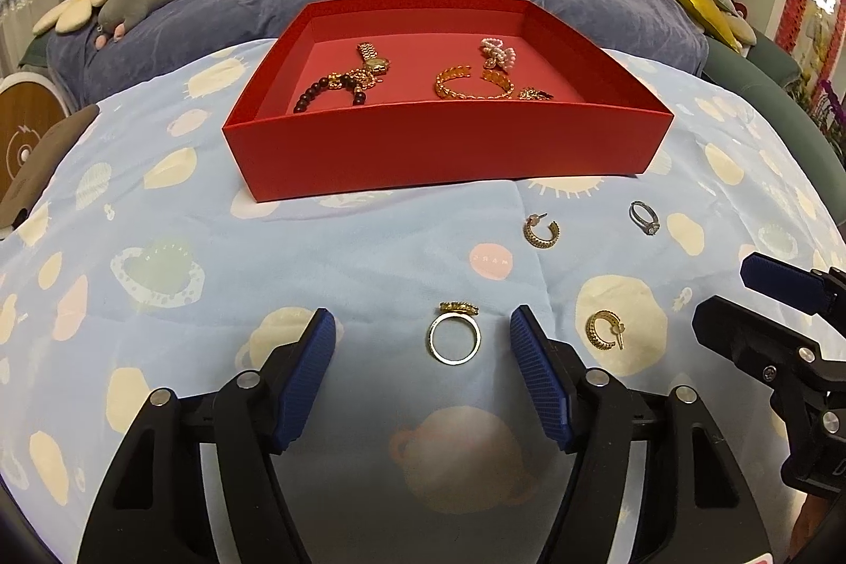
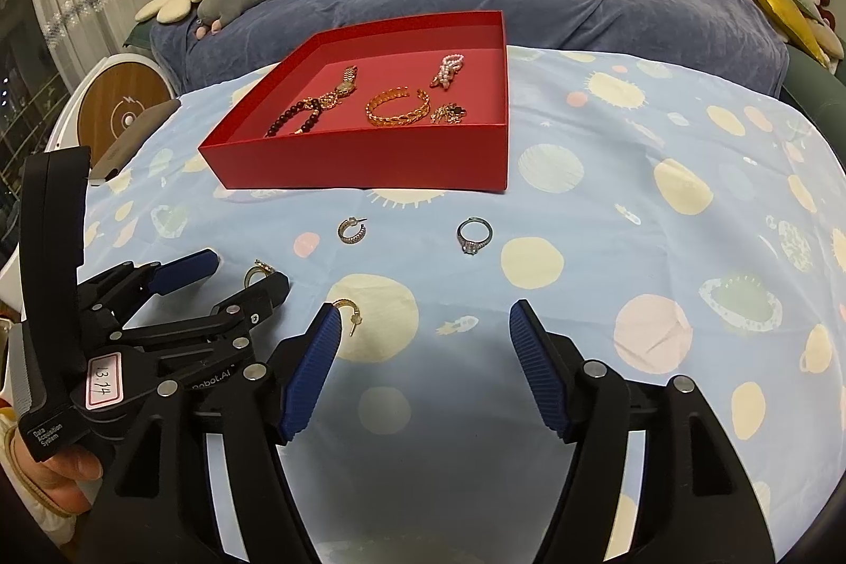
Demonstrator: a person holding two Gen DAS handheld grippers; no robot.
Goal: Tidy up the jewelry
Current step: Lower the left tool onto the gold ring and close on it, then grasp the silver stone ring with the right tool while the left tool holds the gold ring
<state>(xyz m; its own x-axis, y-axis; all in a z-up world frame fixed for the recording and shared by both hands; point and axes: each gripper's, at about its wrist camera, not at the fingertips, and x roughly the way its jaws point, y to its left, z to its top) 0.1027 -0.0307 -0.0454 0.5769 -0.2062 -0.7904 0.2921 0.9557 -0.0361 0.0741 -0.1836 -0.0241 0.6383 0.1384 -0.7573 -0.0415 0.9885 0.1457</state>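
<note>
- Done: bracelets, watch and pearl piece already lie in the red tray point(image 1: 439, 151), upper centre.
- Left: gold ring point(image 1: 454, 335), two hoop earrings point(image 1: 541, 233), silver ring point(image 2: 474, 236) on the cloth.
- Left gripper point(image 1: 423, 326) stands apart around the gold ring; right gripper point(image 2: 423, 326) apart, empty.

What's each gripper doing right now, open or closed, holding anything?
Left gripper: open, empty, fingers either side of the gold ring.
Right gripper: open, holding nothing.

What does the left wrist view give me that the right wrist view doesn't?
Left wrist only: the whole gold ring lying between the open left gripper; the right view mostly hides it. Right wrist only: the open right gripper over bare cloth, and the left gripper's handle label. Both: the red box, two gold hoop earrings and the silver ring.
</note>
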